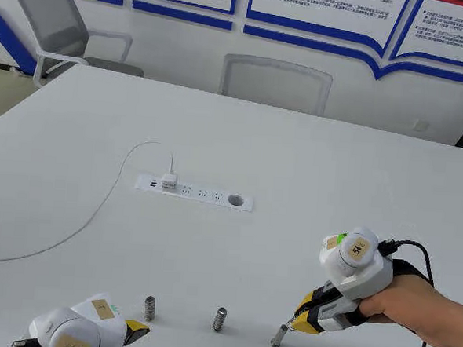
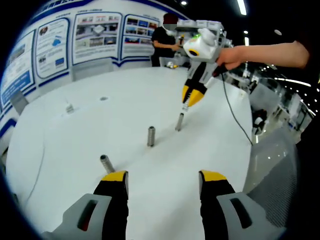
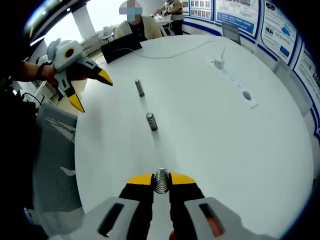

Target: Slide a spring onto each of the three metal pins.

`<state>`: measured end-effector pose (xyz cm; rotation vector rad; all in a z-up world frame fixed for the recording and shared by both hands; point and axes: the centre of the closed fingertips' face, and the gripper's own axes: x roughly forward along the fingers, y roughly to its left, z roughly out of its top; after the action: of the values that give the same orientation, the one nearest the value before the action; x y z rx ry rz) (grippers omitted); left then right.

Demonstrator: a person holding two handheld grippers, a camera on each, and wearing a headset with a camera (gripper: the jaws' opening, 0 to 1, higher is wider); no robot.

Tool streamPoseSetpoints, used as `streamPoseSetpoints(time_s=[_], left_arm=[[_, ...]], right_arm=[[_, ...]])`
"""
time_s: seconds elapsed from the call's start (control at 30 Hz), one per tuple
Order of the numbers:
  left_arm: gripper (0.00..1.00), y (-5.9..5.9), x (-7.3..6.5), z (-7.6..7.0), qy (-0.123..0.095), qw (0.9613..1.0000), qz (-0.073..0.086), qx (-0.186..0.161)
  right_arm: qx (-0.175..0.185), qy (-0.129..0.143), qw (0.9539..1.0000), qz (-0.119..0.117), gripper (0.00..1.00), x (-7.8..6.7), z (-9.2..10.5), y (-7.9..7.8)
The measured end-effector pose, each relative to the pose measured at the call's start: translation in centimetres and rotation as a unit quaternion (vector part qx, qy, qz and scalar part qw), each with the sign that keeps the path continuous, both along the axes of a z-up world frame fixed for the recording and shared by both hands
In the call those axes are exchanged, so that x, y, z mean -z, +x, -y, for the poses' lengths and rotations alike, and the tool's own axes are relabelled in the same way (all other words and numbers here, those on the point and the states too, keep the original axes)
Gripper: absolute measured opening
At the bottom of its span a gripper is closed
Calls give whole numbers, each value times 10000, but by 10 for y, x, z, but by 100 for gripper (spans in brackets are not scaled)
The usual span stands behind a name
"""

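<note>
Your right gripper (image 1: 299, 322) is clamped on the spring (image 3: 160, 180) just above the near-right pin (image 1: 279, 335), left gripper (image 2: 162, 178) wide open, empty; centre the coil's bore over the pin before releasing.

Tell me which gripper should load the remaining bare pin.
Right. The right gripper is shut on a spring, poised just above the bare pin. The left gripper is open and empty, beside an already sprung pin.
</note>
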<state>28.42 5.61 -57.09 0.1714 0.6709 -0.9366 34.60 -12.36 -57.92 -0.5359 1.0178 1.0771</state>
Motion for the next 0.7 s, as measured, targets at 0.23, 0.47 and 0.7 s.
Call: streamPoseSetpoints(time_s=[0.23,0.47,0.7], left_arm=[[60,1,-2,-4,-46,10000,-11,-62],[63,-1,-2,-6,-59,9999,-53,-83],[65,-1,-3,-7,-57,9999,-54,-92]], right_arm=[[-127,-51,9999,-23,13,5,-4,1],[-223,-131,9996,-63,13,10,-7,1],[-283,-190,9994,-48,13,9,-8,3]])
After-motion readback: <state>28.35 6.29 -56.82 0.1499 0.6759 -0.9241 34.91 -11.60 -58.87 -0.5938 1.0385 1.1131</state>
